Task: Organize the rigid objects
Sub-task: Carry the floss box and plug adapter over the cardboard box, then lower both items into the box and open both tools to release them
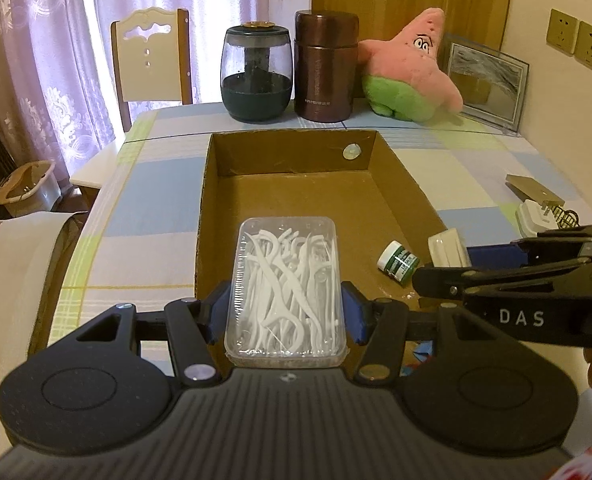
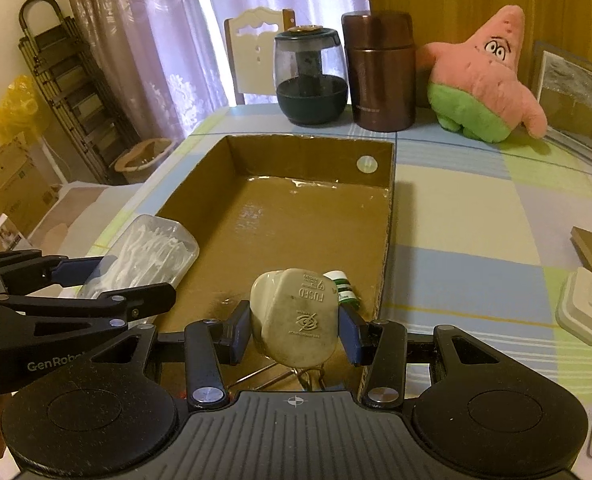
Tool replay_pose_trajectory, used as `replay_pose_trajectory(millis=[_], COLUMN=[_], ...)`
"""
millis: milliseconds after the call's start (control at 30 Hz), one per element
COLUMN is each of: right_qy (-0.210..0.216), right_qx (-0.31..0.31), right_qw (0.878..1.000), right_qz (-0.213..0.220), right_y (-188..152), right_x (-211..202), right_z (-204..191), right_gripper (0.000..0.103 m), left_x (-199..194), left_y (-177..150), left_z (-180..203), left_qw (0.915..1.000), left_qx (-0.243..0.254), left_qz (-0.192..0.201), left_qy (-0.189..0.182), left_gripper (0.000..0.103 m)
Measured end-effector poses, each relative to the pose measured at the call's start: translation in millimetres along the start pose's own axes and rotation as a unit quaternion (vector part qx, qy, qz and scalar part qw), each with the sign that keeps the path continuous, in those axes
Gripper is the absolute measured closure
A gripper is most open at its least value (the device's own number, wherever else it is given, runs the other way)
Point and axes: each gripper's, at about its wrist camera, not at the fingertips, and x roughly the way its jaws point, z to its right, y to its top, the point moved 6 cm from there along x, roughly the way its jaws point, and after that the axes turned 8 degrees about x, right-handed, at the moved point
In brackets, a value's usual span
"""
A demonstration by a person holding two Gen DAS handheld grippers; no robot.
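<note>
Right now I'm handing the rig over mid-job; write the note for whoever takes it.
Left tool: shut on the clear box of floss picks, held over the cardboard box's near end.
Right tool: shut on the white fused plug, also over the near end.
Done: small green-and-white jar lies inside the box.
Left: release both items into the box; another white plug waits on the table to the right.

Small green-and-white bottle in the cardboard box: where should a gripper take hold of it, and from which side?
The bottle lies on its side near the box's right wall. Grip across its round body from above, a judgement: that wall blocks a side approach.
</note>
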Motion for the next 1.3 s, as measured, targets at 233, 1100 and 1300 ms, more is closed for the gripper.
replay_pose_trajectory(millis=[233,1100,1300], right_qy=[0.001,0.002,0.006], right_qx=[0.006,0.035,0.034], right_qw=[1.000,0.999,0.999], right_qz=[-0.001,-0.005,-0.006], right_y=[1.9,4.0,4.5], right_x=[9.8,14.3,15.6], right_z=[2.3,9.6,6.7], right_gripper=[0.060,0.060,0.060], left_x=[10.9,21.8,23.1], left_y=[-0.5,5.7,5.1], left_z=[-6.1,-23.4,-23.5], left_qw=[1.0000,0.9996,0.9996], left_qx=[-0.008,-0.019,-0.021], left_qz=[-0.001,0.018,0.013], left_qy=[-0.006,0.014,0.012], left_gripper=[0.051,0.046,0.046])
